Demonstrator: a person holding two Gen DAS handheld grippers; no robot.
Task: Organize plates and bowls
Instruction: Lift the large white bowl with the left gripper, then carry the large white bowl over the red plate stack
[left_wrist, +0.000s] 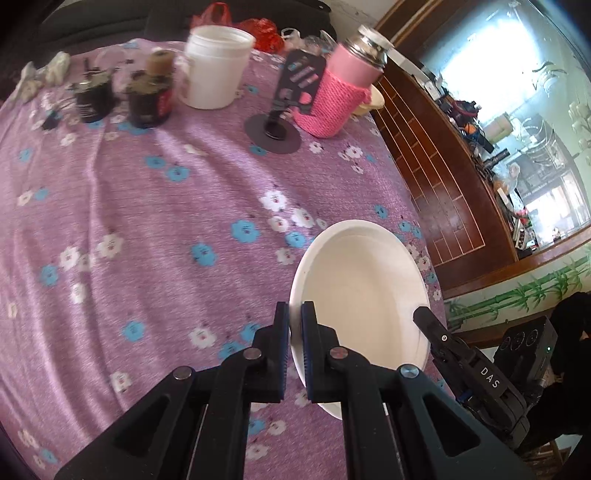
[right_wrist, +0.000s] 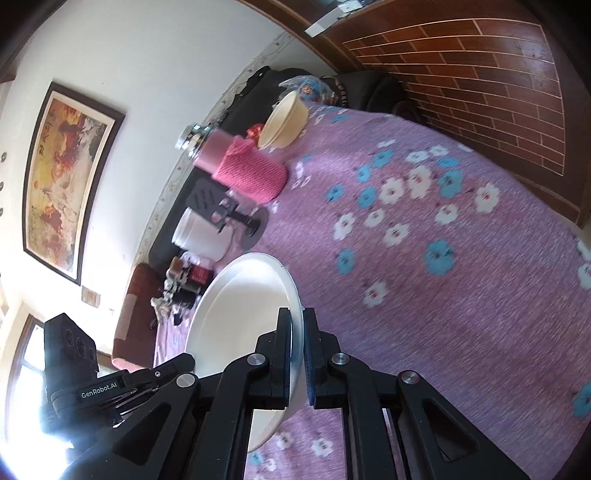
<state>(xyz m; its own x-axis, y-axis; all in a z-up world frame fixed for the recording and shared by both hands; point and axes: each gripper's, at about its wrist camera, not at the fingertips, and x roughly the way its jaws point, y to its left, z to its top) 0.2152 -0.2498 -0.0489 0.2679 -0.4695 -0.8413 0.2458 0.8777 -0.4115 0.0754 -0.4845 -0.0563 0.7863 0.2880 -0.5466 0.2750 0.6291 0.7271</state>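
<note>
Now both grippers are pinching one white bowl (left_wrist: 360, 295): the left gripper (left_wrist: 295, 332) and right gripper (right_wrist: 297, 339) on opposite rims. It is being carried above the flowery tablecloth (left_wrist: 147, 221). Next it probably needs setting down by the yellow bowl (right_wrist: 284, 120).

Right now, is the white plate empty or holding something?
Empty: the white plate shows a bare inside in both wrist views, clamped at its rim by left gripper and right gripper.

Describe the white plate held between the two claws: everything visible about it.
The white plate is round, plain and glossy, likely ceramic or melamine, with a shallow well and raised rim, and it looks empty. It is held over the purple floral tablecloth, near the table's edge. The left claw pinches one side of the rim and the right claw the opposite side. Whether it touches the cloth cannot be told.
</note>
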